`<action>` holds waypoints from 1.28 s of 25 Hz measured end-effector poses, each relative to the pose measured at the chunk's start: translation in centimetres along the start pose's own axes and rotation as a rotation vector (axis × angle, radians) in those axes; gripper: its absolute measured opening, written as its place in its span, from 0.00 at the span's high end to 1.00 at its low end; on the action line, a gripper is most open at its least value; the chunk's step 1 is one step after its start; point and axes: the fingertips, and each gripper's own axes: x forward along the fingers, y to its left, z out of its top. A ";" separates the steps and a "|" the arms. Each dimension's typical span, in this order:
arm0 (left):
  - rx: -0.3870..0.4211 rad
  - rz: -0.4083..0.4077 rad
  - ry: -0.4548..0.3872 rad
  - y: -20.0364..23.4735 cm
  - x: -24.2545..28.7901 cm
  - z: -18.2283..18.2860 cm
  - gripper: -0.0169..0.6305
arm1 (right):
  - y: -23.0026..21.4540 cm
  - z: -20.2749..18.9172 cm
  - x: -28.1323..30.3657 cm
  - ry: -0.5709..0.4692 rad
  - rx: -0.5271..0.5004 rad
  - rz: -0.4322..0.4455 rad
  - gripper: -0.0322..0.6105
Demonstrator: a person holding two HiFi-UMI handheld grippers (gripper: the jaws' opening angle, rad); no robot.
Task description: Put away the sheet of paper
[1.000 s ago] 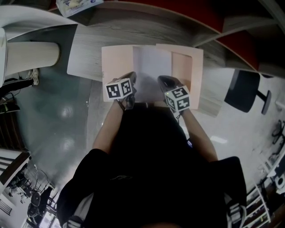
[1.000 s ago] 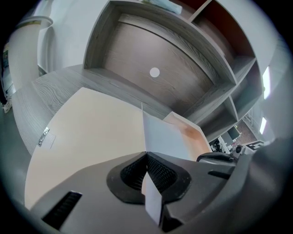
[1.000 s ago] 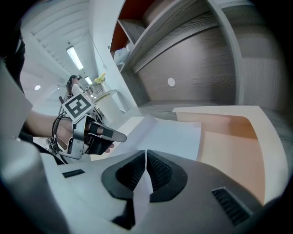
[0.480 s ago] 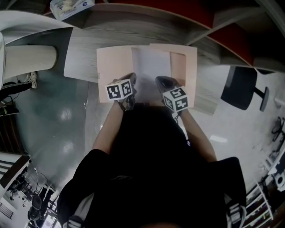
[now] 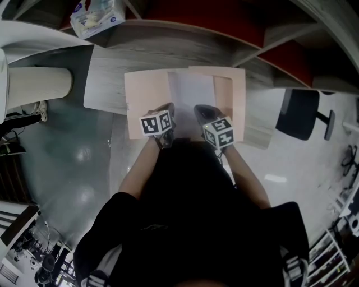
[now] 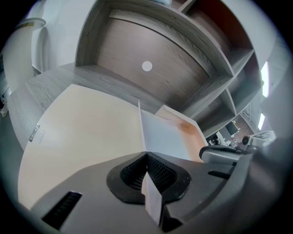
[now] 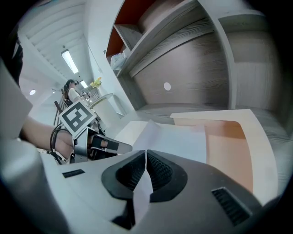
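A white sheet of paper [image 5: 189,89] lies over the middle of an open peach folder [image 5: 146,98] on the grey wooden desk. My left gripper [image 5: 168,108] is shut on the sheet's near left edge, and the paper runs between its pads [image 6: 158,171]. My right gripper [image 5: 201,111] is shut on the near right edge in the same way. In the left gripper view the sheet [image 6: 162,135] rises slightly off the folder [image 6: 87,128]. The right gripper view shows the sheet [image 7: 176,137] next to the folder's inner pocket [image 7: 229,141], with the left gripper [image 7: 121,147] at the left.
A second pale sheet [image 5: 104,87] lies on the desk left of the folder. Shelf compartments rise behind the desk, one holding a plastic-wrapped packet [image 5: 98,15]. A white column [image 5: 39,84] stands at the left and a black chair [image 5: 300,115] at the right.
Only the head camera has shifted a little. Both grippers keep their pinch on the sheet's near edge in the same place.
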 end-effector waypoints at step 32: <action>-0.011 -0.157 0.124 -1.4 2.8 -0.7 0.90 | 0.8 0.8 -1.8 0.016 0.071 -0.239 0.91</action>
